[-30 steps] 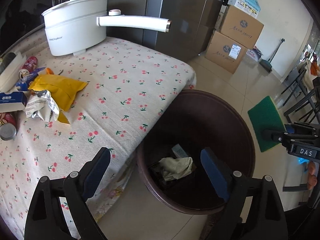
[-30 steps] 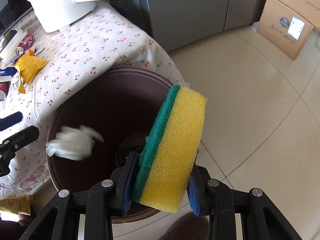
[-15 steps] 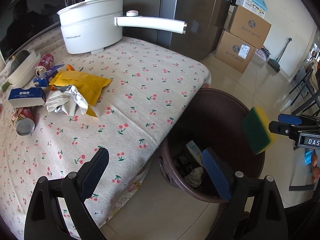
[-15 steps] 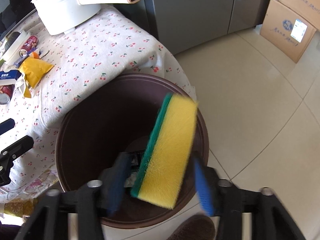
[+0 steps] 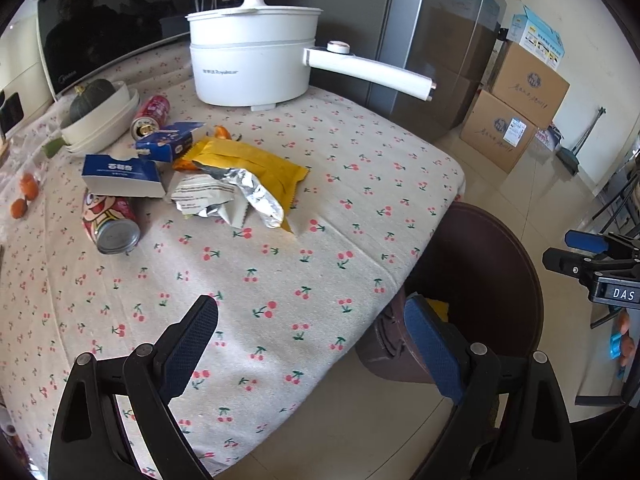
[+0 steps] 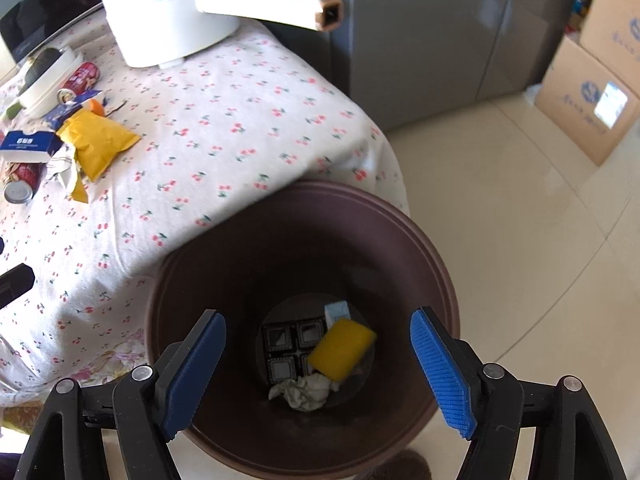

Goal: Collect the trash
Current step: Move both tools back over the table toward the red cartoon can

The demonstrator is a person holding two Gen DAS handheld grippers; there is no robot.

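Right gripper (image 6: 318, 368): jaws just opened wide, now empty. Yellow-green sponge (image 6: 342, 354) released, lies below in round brown bin (image 6: 400, 224) beside crumpled tissue (image 6: 304, 392). Left gripper (image 5: 312, 344): open, empty, over cherry-print surface (image 5: 280, 288). Wrappers (image 5: 240, 176), cans (image 5: 110, 224) ahead: uncollected.

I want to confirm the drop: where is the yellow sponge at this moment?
In the right wrist view the sponge lies at the bottom of the brown bin, beside the crumpled tissue and below the open right gripper.
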